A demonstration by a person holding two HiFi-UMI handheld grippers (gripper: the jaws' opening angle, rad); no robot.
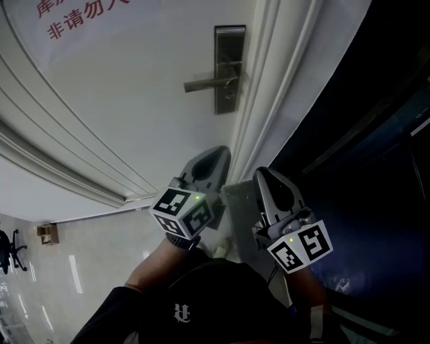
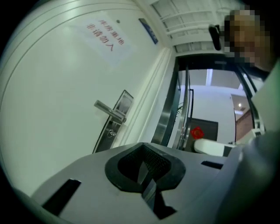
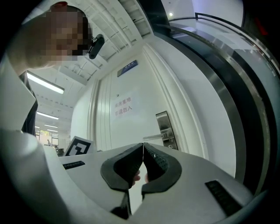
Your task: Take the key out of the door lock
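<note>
**Both grippers short of the lock, key not yet taken**
The left gripper [image 2: 142,151] and right gripper [image 3: 143,145] were pressed together, empty; the key [image 2: 112,132] sat far ahead in the lock under the lever handle [image 2: 109,110]. Best to open one, pinch the key's head squarely and pull straight. The red notice [image 1: 80,17] read "非请勿入".
</note>
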